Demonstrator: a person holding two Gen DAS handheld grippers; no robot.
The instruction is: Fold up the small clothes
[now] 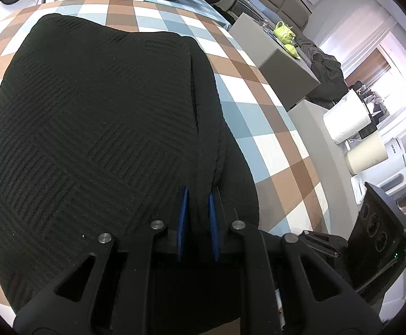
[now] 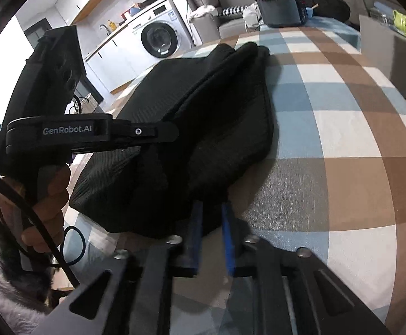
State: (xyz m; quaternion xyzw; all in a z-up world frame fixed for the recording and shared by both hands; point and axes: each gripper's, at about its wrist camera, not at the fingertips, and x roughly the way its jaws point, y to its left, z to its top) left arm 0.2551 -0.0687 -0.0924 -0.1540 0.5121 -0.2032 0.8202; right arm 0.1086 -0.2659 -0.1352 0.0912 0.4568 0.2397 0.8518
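Note:
A black ribbed knit garment (image 1: pixel 96 128) lies on the checked tablecloth (image 1: pixel 272 150). My left gripper (image 1: pixel 198 195) is shut on a raised fold of the garment's near right edge, cloth pinched between its blue pads. In the right wrist view the same black garment (image 2: pixel 203 128) is bunched and lifted at its near side. My right gripper (image 2: pixel 212 209) is shut on the garment's near corner just above the tablecloth (image 2: pixel 342 139). The left gripper's body (image 2: pixel 91 132) shows at the left of that view, gripping the garment's other near edge.
A grey box (image 1: pixel 284 64) with a green teapot (image 1: pixel 285 35) stands off the table's right side, with paper rolls (image 1: pixel 348 120) beyond. A dark screen device (image 2: pixel 282 9) sits at the table's far end. A washing machine (image 2: pixel 159 37) stands far left.

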